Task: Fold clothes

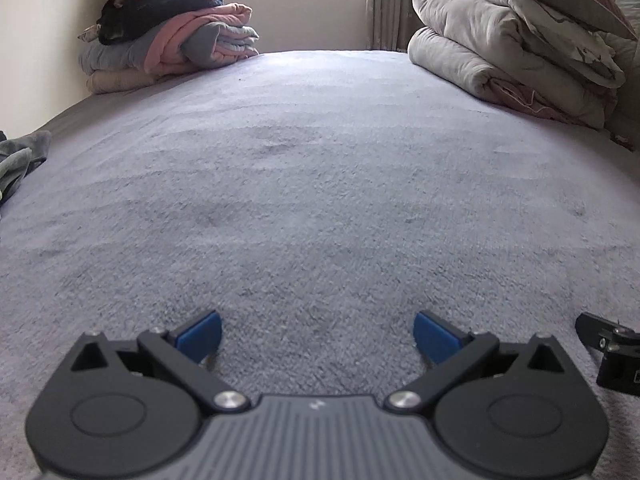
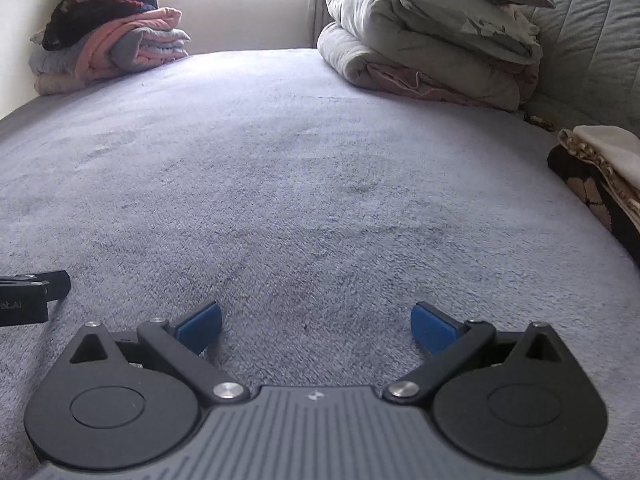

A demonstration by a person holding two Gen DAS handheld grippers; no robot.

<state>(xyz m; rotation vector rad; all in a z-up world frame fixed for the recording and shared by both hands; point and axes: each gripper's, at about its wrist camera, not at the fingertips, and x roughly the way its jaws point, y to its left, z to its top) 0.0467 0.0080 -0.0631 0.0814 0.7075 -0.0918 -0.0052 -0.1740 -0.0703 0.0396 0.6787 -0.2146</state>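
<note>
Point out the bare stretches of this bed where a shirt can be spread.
Free: the bed middle, from both open claws, left and right, to the window wall. Crowded: blanket stack far left, quilts far right, grey garment left edge, folded cloth right edge.

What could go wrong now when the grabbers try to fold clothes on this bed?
1. The crumpled grey-green garment lies at the far left bed edge; reaching for it may push it off.
2. The left gripper and right gripper, both open and empty, sit low and close side by side, so they might bump.
3. The fuzzy lavender-grey bed cover could get pinched along with clothing.
</note>
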